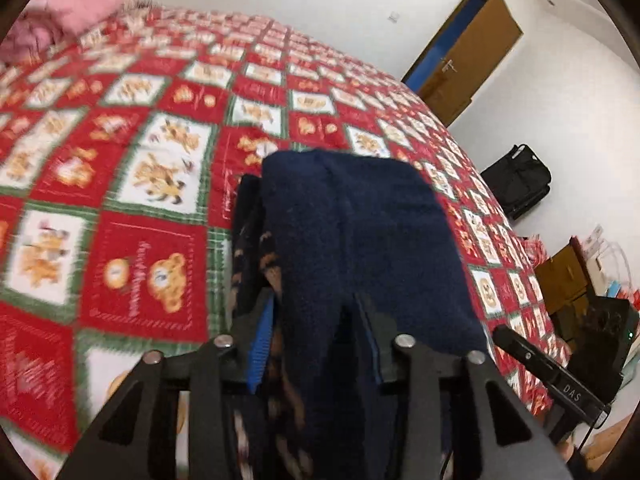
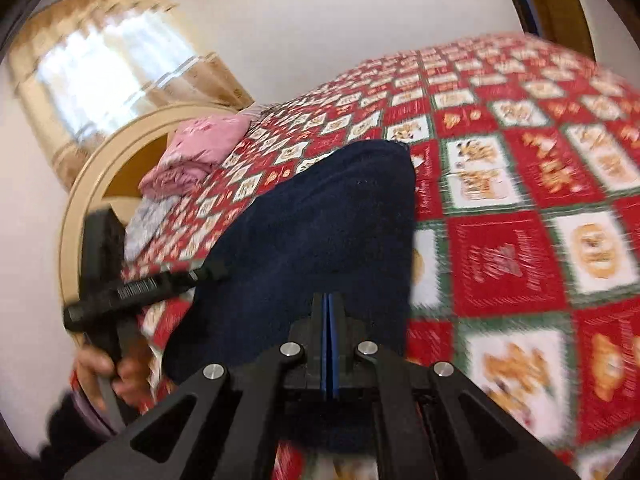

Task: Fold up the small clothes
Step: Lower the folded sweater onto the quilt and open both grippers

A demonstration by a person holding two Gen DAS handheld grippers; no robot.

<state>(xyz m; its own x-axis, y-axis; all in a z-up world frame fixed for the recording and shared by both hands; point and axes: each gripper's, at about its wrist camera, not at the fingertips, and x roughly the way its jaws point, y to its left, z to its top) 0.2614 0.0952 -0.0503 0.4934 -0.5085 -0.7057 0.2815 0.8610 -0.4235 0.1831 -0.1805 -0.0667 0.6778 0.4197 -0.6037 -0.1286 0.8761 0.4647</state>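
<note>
One red patchwork bedspread [image 1: 144, 208] fills both views. Upon it lies the navy fleece garment [image 1: 360, 232], its near end bunched between the left gripper's [image 1: 316, 344] spread fingers; pad contact is unclear. Right gripper [image 2: 329, 344] fingers are pressed together over its near edge.

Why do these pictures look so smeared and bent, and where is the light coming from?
Left wrist view: the quilt is motion-blurred and the fisheye lens bulges it; the navy garment is sharper. Right wrist view: blurred too; a bright curtained window is washed out.
</note>
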